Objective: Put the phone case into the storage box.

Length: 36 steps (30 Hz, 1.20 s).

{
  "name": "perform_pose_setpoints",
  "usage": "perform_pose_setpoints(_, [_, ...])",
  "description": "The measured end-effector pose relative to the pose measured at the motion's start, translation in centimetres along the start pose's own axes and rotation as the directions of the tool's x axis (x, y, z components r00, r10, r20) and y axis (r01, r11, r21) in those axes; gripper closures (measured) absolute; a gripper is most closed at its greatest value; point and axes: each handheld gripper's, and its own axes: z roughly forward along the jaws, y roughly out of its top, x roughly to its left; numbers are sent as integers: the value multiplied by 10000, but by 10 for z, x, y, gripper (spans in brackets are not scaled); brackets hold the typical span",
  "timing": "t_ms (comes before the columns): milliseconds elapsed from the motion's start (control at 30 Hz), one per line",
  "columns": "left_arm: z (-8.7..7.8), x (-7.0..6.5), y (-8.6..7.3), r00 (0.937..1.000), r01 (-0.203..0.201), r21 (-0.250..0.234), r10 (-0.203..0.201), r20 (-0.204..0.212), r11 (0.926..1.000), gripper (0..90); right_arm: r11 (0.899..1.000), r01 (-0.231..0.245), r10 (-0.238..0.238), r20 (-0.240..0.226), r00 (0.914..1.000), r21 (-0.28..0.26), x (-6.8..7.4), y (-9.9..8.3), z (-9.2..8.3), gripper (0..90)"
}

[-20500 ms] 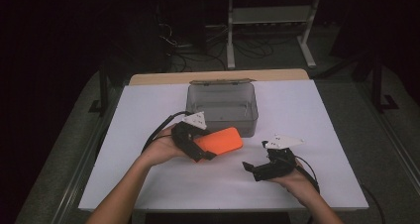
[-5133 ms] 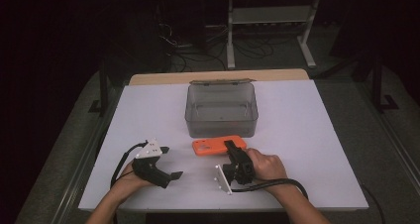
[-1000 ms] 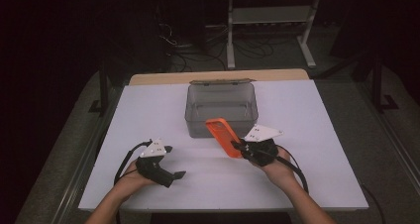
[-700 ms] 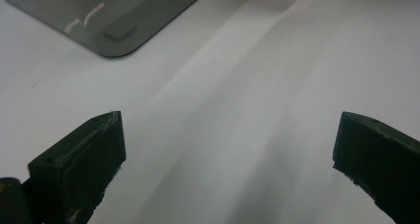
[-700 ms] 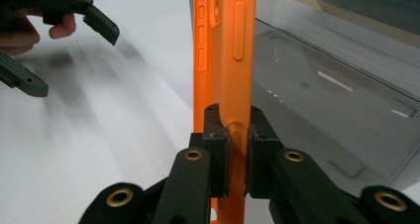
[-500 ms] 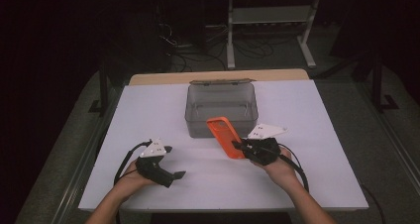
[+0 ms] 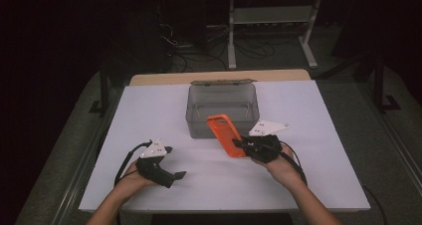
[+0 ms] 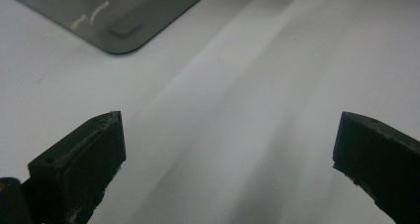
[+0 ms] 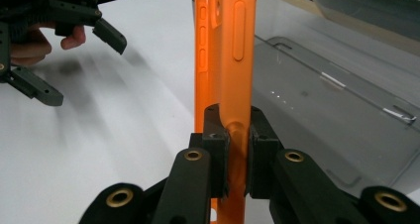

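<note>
An orange phone case (image 7: 226, 134) is lifted off the white table (image 7: 149, 110), tilted, just in front of a clear grey plastic box (image 7: 221, 107). My right gripper (image 7: 240, 144) is shut on the case's near end. In the right gripper view the case (image 9: 225, 50) stands edge-on between the two black pads (image 9: 216, 144), with the box (image 9: 322, 105) behind it. My left gripper (image 7: 175, 175) rests low at the front left, open and holding nothing. In the left gripper view its jaws stand wide apart over bare table, a corner of the box (image 8: 114, 16) at top left.
The box stands at the middle rear of the table with its lid hinged back. Cables trail from both grippers toward the person. A metal stand (image 7: 268, 21) and loose wires lie on the dark floor beyond the table.
The right gripper has carried the orange case slightly toward the front and right, away from the box. The left gripper has stayed where it was.
</note>
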Motion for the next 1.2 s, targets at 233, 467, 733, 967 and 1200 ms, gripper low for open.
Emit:
perform_pose_setpoints(233, [0, 0, 0, 10000, 9, -26, -9, 46, 10000, 0, 9999, -73, 74, 22, 10000, -120, -4, 7, -1, 810])
perform_pose_setpoints(467, [0, 1, 0, 10000, -61, -44, 61, 69, 10000, 0, 9997, -186, 187, 82, 9998, -174, -6, 15, -4, 810])
perform_pose_setpoints(733, [0, 5, 1, 10000, -6, 89, 5, 86, 10000, 0, 9993, -253, 259, 219, 9994, -267, -9, 28, -7, 810])
perform_pose_setpoints(967, [1, 4, 1, 9998, 60, 117, -63, 201, 9999, 0, 9990, -331, 339, 263, 9991, -289, -13, 38, -8, 810])
perform_pose_setpoints(1200, [3, 3, 1, 9998, 50, 145, -53, 209, 9999, 0, 9983, -377, 391, 333, 9987, -441, -19, 48, -14, 810])
